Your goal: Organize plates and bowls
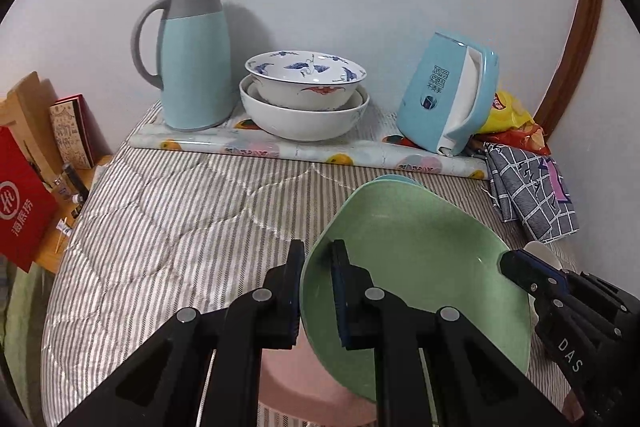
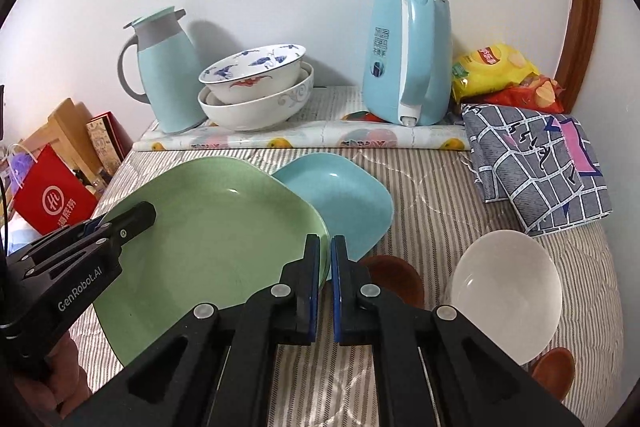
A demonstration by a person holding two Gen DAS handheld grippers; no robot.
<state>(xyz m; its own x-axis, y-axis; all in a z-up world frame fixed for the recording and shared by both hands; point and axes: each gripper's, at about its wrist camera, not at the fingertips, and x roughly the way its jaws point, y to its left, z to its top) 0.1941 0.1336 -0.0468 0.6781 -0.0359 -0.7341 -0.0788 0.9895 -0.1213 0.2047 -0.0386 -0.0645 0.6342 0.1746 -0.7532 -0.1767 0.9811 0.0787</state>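
Here the green plate, a glossy rounded square with a shallow well, is held tilted above the striped quilt, one corner toward the wall. The left gripper has its fingers pinched on the plate's left rim; the right gripper has its fingers clamped on the opposite rim. Just beyond it lies the blue plate; the white bowl sits right, with bare quilt between.
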